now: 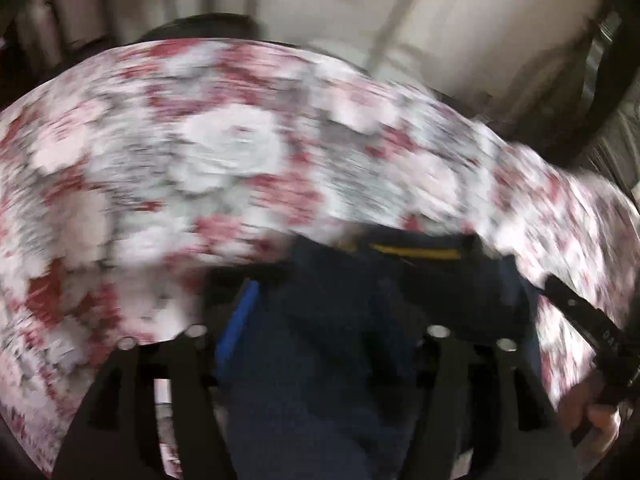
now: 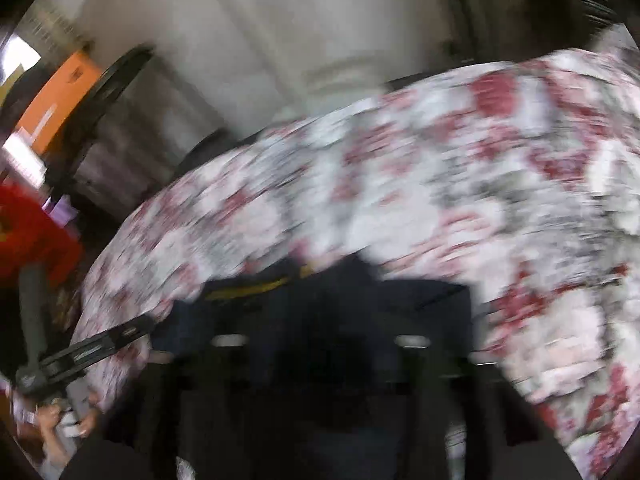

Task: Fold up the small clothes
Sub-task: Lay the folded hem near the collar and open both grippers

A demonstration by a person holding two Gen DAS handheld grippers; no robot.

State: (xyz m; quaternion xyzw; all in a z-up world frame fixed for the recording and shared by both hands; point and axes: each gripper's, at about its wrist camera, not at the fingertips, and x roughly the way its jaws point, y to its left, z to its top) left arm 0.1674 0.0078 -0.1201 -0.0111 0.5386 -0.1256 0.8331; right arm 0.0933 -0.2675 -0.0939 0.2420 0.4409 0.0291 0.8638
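We see the dark blue cloth (image 1: 320, 340) filling the gap between our left jaws. Past the jaws, the flowery sheet (image 1: 224, 152) lies open. The other gripper (image 1: 580, 320) crowds the right side.

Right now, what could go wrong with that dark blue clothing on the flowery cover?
1. Both views are smeared with motion blur, so the navy garment may be swinging fast and could slip from a tool.
2. It hangs bunched between the fingers, so a fold may land crooked on the floral bedsheet.
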